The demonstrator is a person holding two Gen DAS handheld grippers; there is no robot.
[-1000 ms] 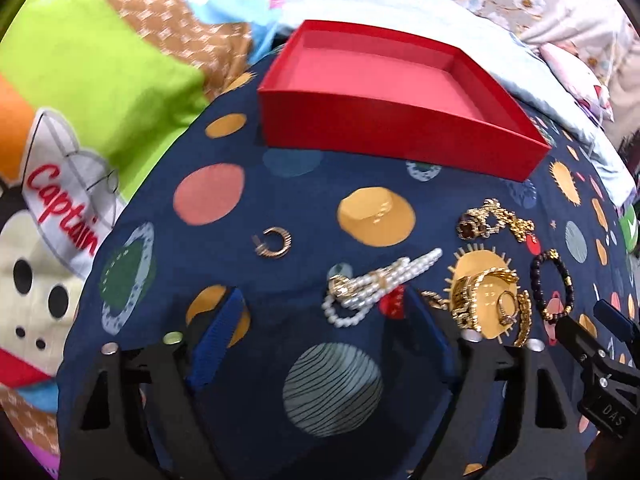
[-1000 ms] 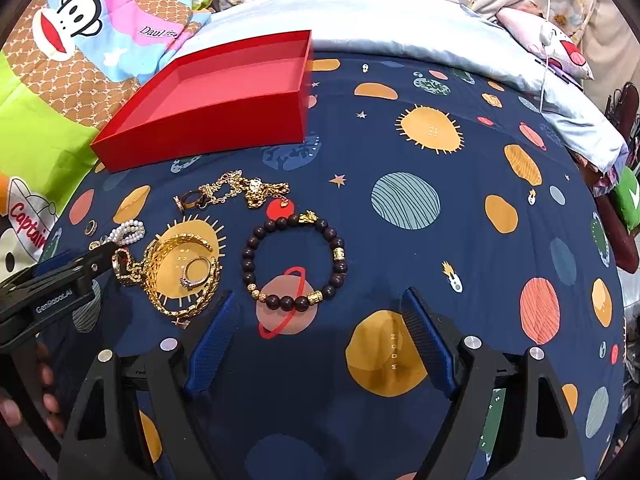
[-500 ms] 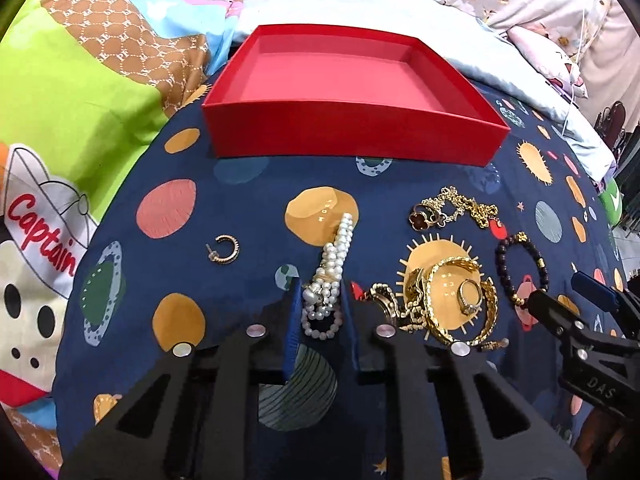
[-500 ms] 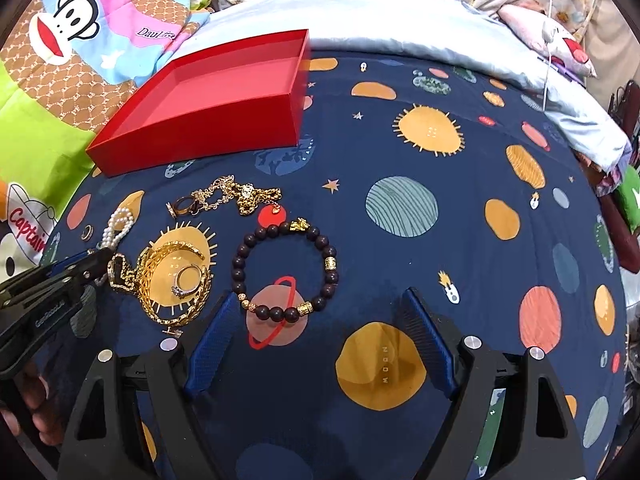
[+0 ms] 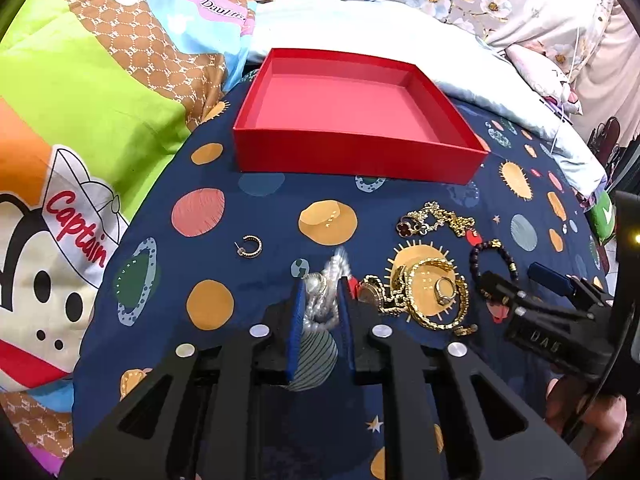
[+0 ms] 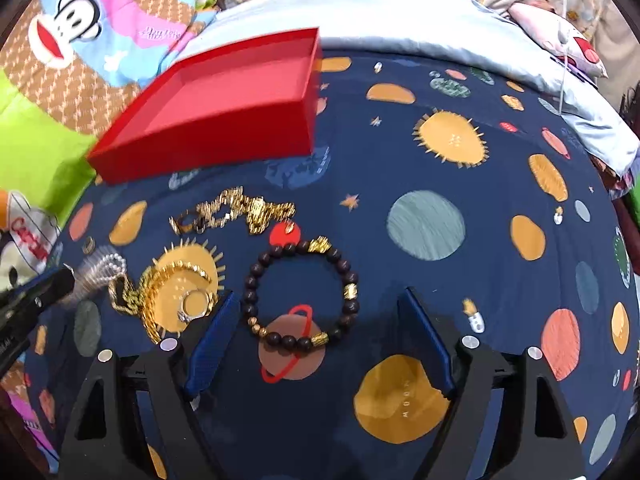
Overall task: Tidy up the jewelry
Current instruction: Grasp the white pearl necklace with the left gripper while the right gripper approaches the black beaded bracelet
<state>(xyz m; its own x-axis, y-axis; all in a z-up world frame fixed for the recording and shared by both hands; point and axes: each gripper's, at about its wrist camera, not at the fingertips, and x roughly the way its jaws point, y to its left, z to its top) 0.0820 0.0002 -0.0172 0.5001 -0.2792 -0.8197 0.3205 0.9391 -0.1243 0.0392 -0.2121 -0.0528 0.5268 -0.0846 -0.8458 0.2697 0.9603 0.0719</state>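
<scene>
Now left gripper [image 5: 320, 292] nearly shut on blurred, seemingly lifted pearl strand [image 5: 326, 280].

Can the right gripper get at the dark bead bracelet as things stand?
Probably yes. The right gripper stands open, and the bead bracelet lies flat between and just beyond its fingers with nothing over it. The gold chains sit close by its left finger, so they might snag.

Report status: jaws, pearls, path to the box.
Left gripper shut on pearl bracelet. Right gripper open over dark bead bracelet, not touching. Red box empty, path looks clear.
</scene>
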